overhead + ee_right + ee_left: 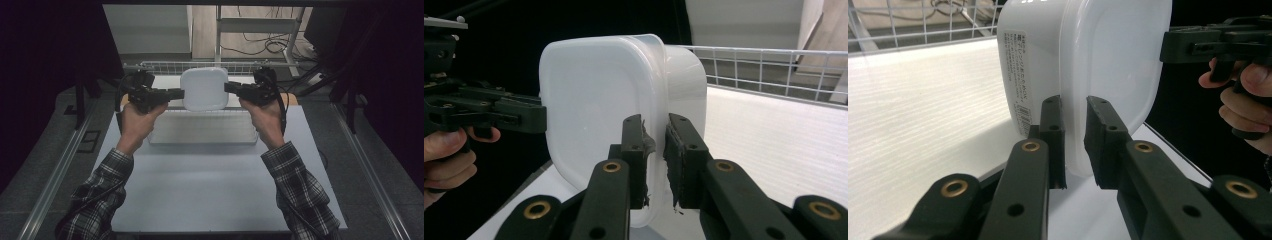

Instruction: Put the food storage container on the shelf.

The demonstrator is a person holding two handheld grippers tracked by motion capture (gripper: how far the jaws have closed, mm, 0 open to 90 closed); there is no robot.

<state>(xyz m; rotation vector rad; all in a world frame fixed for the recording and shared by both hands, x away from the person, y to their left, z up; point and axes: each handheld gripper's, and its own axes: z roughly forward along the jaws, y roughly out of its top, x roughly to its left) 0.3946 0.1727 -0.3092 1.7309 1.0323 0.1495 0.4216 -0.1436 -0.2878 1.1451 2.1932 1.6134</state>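
A white, rounded-square plastic container [204, 89] with a translucent lid hangs in the air between my two grippers, its lid facing the high view. My left gripper [181, 93] is shut on the lid's rim at the container's left side. In the left gripper view the pads pinch the rim of the container [1088, 55] near its lower edge, at the left gripper [1075, 107]. A printed label runs along the container's side wall. My right gripper [227, 87] is shut on the opposite rim. In the right gripper view the right gripper [655, 125] clamps the lid edge of the container [594, 100].
Below the container a wire basket [200, 143] with a white lined floor stands at the far middle of the pale grey table [210, 190]. A wire-grid wall [165, 65] rises behind it. Cables and a metal frame lie on the floor beyond.
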